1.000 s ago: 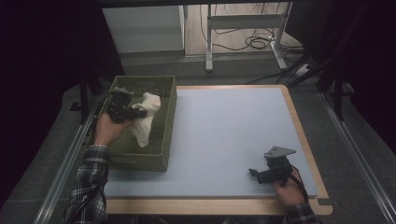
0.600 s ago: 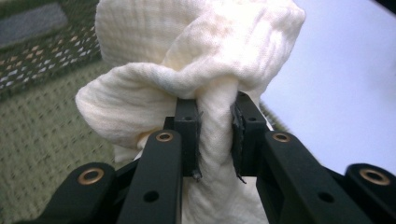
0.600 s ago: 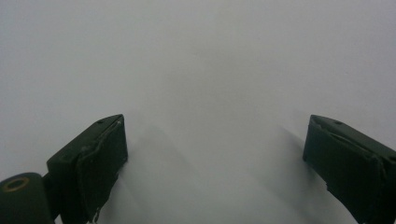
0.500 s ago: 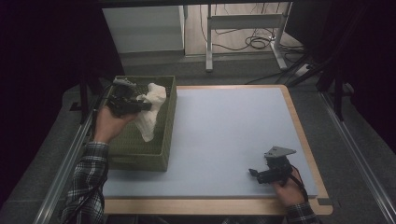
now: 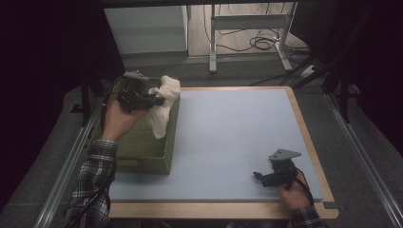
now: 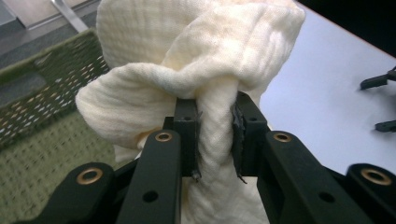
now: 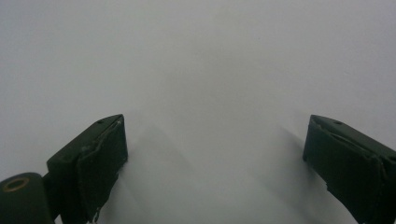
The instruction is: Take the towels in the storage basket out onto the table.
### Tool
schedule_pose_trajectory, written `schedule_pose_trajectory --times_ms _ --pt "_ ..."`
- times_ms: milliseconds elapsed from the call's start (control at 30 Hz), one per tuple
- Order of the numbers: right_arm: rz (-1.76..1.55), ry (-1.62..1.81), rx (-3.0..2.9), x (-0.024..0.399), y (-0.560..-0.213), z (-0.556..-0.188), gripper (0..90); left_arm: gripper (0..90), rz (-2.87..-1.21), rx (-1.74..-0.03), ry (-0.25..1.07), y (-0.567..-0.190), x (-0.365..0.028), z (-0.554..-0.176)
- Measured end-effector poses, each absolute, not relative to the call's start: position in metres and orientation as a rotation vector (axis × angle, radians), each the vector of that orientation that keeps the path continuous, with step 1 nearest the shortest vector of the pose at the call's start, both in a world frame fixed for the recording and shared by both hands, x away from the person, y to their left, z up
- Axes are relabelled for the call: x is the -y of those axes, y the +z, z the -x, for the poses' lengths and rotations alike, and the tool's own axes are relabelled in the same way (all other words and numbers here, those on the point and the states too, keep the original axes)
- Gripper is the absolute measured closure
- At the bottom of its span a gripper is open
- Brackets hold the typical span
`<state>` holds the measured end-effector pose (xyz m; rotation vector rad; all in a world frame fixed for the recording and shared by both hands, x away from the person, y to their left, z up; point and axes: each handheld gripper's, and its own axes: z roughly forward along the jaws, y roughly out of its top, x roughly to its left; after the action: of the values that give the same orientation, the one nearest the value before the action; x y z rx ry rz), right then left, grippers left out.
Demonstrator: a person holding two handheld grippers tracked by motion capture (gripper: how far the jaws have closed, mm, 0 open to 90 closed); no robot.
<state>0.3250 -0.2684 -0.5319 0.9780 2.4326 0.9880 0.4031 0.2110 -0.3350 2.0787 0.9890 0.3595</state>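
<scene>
A cream waffle-weave cloth (image 5: 164, 104) hangs bunched above the green woven basket (image 5: 142, 152) at the table's left. My left gripper (image 5: 159, 100) is shut on a fold of that cloth (image 6: 196, 60), held up over the basket's far right corner. In the left gripper view both pads pinch the fabric between them, and the cloth's tail drops toward the basket (image 6: 42, 154). My right gripper (image 5: 259, 178) rests near the table's front right corner, jaws wide open and pointing left. The right gripper (image 7: 215, 154) has nothing but pale blue surface between its fingers.
The pale blue mat (image 5: 237, 137) covers the table inside a wooden border (image 5: 214, 209). Metal rails run along both sides. A white cabinet (image 5: 145, 28) and a desk frame with cables (image 5: 247, 28) stand beyond the far edge.
My left gripper has risen and moved toward the far edge with the cloth, lifting it out of the basket. The right gripper has stayed where it was.
</scene>
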Motion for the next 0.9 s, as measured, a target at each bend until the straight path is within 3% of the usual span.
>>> schedule_pose_trajectory --times_ms 400,900 --pt "-0.976 0.989 -2.432 0.268 -0.532 -0.325 6.5 74.8 -2.086 -0.895 0.341 -0.33 -0.17 -0.405" --pt "-0.978 0.989 -2.434 0.268 -0.532 -0.325 6.6 74.7 -2.085 -0.822 0.269 -0.371 -0.111 -0.405"
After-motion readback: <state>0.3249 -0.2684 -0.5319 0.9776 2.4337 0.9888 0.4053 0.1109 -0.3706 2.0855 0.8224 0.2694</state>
